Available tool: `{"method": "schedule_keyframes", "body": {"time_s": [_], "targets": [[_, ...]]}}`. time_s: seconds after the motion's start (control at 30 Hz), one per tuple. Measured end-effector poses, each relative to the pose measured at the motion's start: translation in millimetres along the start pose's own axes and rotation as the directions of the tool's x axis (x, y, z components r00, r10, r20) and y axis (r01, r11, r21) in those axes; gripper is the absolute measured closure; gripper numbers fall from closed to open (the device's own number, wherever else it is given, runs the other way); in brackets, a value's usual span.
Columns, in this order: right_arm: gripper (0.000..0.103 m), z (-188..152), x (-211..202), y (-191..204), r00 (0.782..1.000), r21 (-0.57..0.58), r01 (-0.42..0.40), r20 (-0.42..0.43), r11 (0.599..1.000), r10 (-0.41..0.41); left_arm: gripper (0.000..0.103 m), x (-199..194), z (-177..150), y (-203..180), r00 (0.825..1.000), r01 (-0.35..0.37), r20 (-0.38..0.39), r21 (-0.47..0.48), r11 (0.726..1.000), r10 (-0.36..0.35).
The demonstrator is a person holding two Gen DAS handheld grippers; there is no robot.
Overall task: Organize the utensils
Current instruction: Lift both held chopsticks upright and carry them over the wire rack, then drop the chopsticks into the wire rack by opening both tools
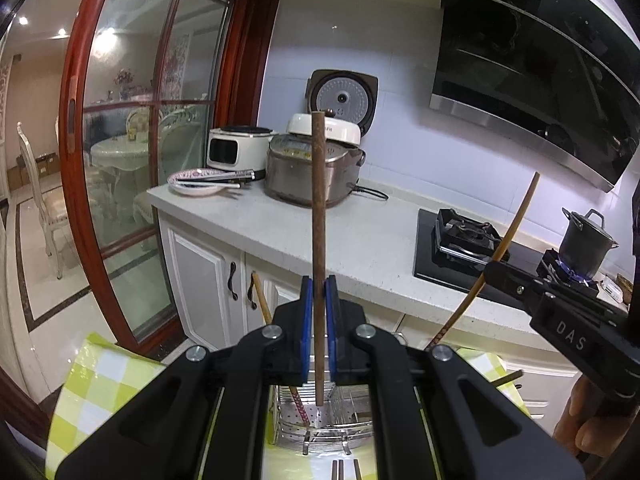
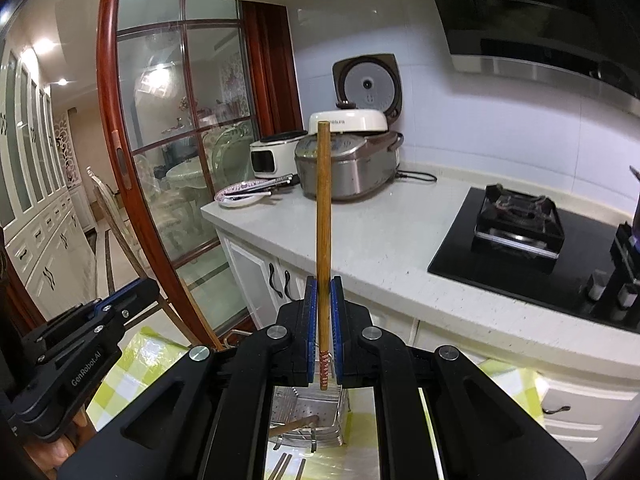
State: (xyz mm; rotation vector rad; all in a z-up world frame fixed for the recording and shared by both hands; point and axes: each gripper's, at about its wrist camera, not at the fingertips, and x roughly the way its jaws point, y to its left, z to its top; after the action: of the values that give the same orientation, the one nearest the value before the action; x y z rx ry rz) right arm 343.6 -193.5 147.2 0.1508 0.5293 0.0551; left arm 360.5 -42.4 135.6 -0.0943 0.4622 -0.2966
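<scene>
Each tool pinches an upright chopstick: left tool (image 1: 319, 292) dark chopstick (image 1: 319, 240), right tool (image 2: 324, 300) lighter chopstick (image 2: 323, 232), seemingly above steel rack (image 1: 320, 420).

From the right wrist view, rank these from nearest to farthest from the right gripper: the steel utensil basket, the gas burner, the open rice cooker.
Measured from the right gripper:
1. Steel utensil basket, just below and ahead of the fingertips, on the checked cloth.
2. Gas burner, off to the right on the black hob.
3. Open rice cooker, straight ahead near the back wall.
</scene>
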Motion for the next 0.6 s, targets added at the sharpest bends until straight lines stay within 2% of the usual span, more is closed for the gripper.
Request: {"method": "schedule_keyframes", "body": {"time_s": [0.53,0.6], "targets": [[0.093,-44.1,49.9,-17.7,0.994,0.061,0.004,-0.111,0.998,0.003,0.096,43.7,-32.4,14.9,0.996,0.002,-0.091,-0.027,1.000,-0.004],[0.089,-45.3,49.6,-21.6,0.994,0.068,0.008,-0.112,0.998,0.000,0.095,46.6,-35.0,16.9,0.995,-0.003,-0.097,-0.030,1.000,0.000]]}}
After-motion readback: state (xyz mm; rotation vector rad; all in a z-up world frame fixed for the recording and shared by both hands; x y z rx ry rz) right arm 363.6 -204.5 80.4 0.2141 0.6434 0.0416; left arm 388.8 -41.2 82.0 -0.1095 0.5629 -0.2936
